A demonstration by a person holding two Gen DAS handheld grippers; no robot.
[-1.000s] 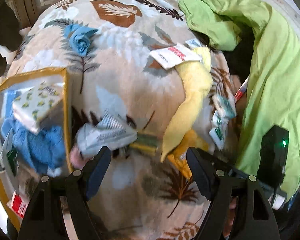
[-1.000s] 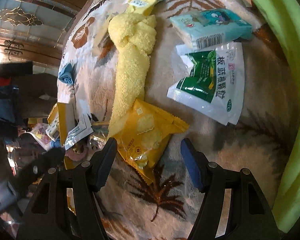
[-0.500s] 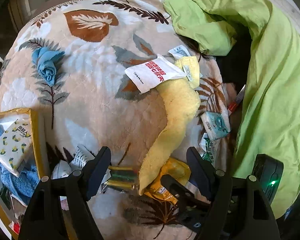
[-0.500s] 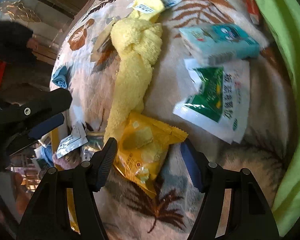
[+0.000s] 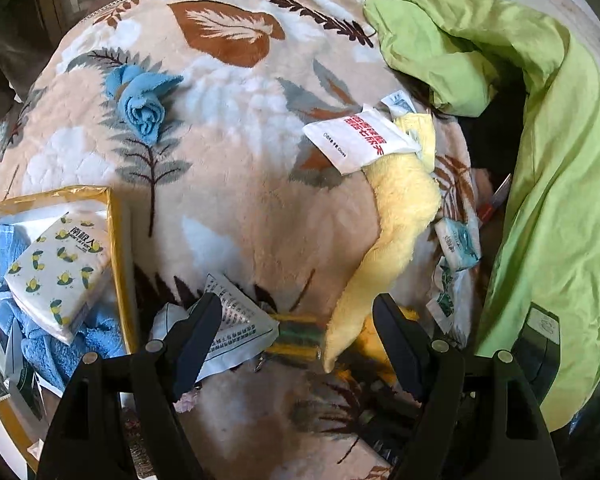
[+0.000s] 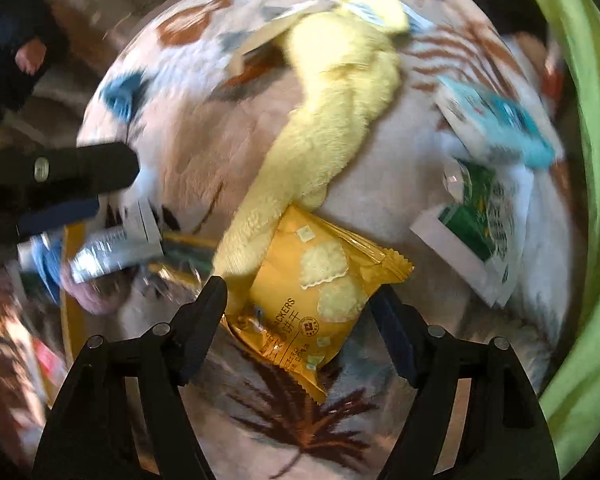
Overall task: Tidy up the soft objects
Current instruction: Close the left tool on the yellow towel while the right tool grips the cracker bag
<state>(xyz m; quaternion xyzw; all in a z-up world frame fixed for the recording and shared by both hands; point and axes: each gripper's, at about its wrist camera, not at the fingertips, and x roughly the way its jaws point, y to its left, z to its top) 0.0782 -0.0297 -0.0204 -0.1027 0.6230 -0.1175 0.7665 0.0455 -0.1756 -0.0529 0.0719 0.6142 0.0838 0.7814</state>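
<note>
On the leaf-patterned blanket lies clutter.

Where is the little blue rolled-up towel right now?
In the left wrist view, the blue towel lies alone on the leafy blanket, upper left, beyond the yellow-rimmed box.

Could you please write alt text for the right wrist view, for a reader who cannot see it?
The right gripper, its jaws just closing, straddles a yellow cracker packet on a leaf-patterned blanket. A yellow towel overlaps the packet's upper left edge.
</note>
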